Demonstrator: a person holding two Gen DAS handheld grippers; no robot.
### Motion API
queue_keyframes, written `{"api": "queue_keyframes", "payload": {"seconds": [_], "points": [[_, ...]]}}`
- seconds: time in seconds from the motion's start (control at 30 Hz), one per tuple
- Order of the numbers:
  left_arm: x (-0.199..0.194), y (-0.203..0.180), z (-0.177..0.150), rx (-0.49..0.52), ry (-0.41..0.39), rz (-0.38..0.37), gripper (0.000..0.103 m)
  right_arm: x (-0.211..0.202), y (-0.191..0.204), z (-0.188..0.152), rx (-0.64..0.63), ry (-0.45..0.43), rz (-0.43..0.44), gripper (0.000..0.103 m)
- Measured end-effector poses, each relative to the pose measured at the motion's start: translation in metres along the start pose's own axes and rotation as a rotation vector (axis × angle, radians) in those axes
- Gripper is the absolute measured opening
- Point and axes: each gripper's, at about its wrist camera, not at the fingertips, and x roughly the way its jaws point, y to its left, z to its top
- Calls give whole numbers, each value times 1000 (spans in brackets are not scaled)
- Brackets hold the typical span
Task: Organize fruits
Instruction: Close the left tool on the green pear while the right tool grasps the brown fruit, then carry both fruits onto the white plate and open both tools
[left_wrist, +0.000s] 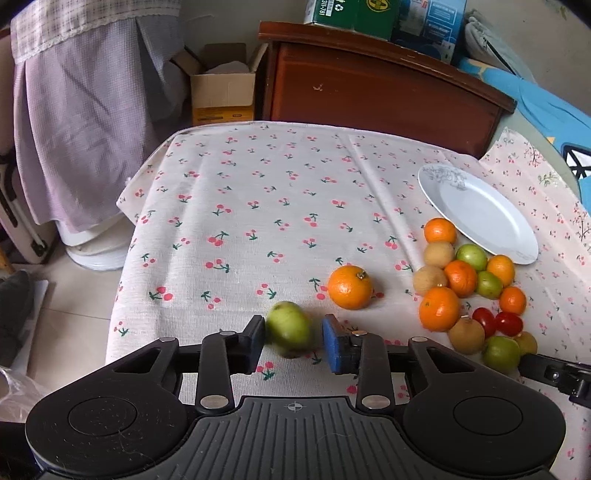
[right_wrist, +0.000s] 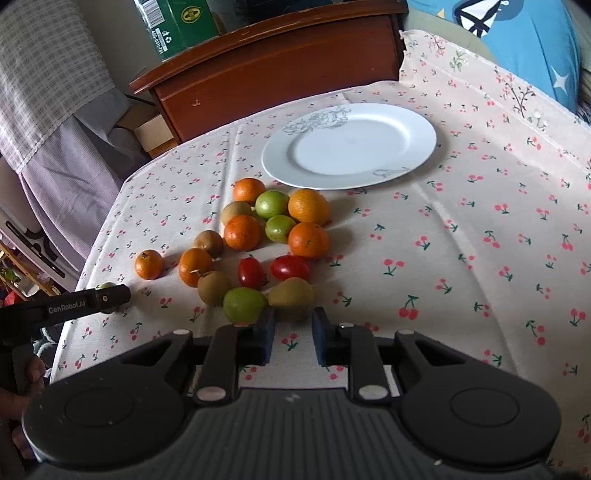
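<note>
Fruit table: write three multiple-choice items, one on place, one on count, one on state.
1. What lies between the left gripper's fingers?
A. an orange
B. a green fruit
C. a tomato

2. How many red tomatoes are there?
A. two
B. four
C. none

3. The white plate is:
A. heaped with fruit
B. bare
C. upside down

Key:
1. B, the green fruit sits between the pads.
2. A, two tomatoes lie side by side at the pile's near edge.
3. B, nothing lies on the plate.
</note>
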Motion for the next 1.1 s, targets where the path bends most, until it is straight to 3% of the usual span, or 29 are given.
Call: {"api": "queue_keyframes", "payload": {"seconds": [0.2,0.47,0.53,1.1], "points": [[2,-6,0,11,-7,21,33,2,-1,0,16,4,5,26],[3,-14,0,30,-4,-22,31,5,-1,2,17,-9,6,26],[3,-19,-1,46,-2,-33,26,5,0,2,11,-11,4,25],[-6,-55,-7,122,-2,-134,25,0,3,5,6,-29,32,22]]}}
